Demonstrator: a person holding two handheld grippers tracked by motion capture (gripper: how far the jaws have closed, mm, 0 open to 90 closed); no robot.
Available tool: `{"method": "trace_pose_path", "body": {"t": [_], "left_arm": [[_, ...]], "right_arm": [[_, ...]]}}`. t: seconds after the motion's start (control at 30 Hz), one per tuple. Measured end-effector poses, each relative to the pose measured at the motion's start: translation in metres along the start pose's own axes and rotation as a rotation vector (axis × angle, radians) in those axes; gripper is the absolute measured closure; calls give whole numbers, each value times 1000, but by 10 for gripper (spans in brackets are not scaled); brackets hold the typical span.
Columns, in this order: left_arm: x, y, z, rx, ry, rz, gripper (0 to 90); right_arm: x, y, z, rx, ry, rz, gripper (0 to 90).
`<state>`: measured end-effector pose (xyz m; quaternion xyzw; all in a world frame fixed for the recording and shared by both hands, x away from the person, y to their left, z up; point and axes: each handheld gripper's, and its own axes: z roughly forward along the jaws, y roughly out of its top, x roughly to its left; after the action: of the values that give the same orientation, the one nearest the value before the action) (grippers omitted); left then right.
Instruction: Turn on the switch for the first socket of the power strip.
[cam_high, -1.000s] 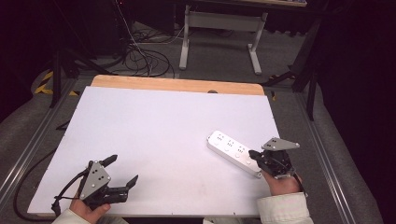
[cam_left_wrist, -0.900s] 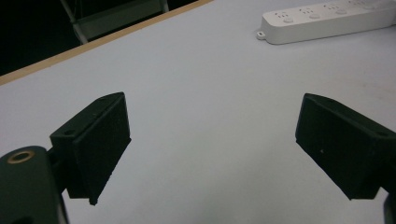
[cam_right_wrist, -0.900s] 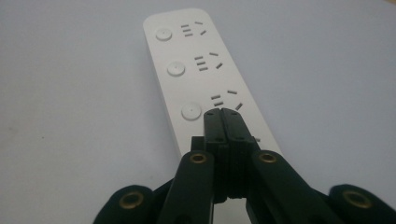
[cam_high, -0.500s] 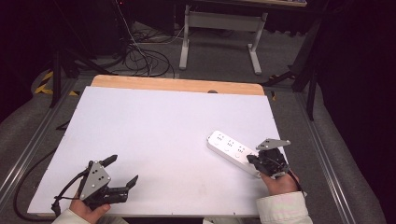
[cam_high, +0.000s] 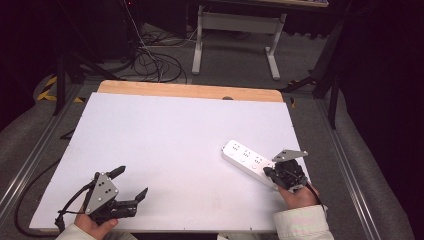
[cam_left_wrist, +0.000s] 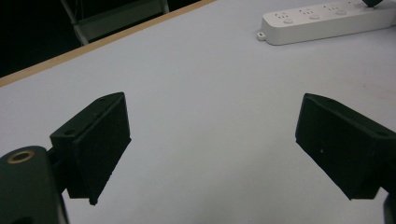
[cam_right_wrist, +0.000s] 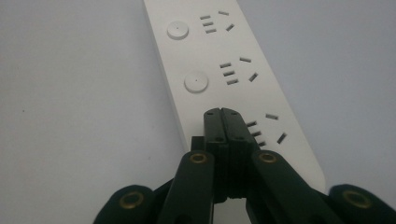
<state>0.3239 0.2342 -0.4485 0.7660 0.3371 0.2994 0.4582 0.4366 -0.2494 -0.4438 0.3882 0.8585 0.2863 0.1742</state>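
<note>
Currently, a white power strip (cam_high: 250, 161) is seen at the lower right of the tabletop (cam_high: 170, 140). The right gripper (cam_right_wrist: 223, 113), jaws pressed together, is set on its near end. The left gripper (cam_high: 131, 184) is held wide open at lower left.

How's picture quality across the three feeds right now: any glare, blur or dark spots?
High view: table evenly lit, no glare, surroundings very dark. Left gripper view: near jaws soft, power strip fairly sharp. Right gripper view: strip's round buttons and slots crisp, right gripper tips sharp, its base blurred.
</note>
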Motion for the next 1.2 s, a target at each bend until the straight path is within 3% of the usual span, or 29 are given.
{"method": "trace_pose_path", "body": {"t": [0.43, 1.2], "left_arm": [[0, 0, -1, 0, -2, 0, 109], [0, 0, -1, 0, 0, 3, 109]], "right_arm": [[5, -2, 1, -5, -5, -16, 900], [2, -4, 2, -7, 3, 11, 900]]}}
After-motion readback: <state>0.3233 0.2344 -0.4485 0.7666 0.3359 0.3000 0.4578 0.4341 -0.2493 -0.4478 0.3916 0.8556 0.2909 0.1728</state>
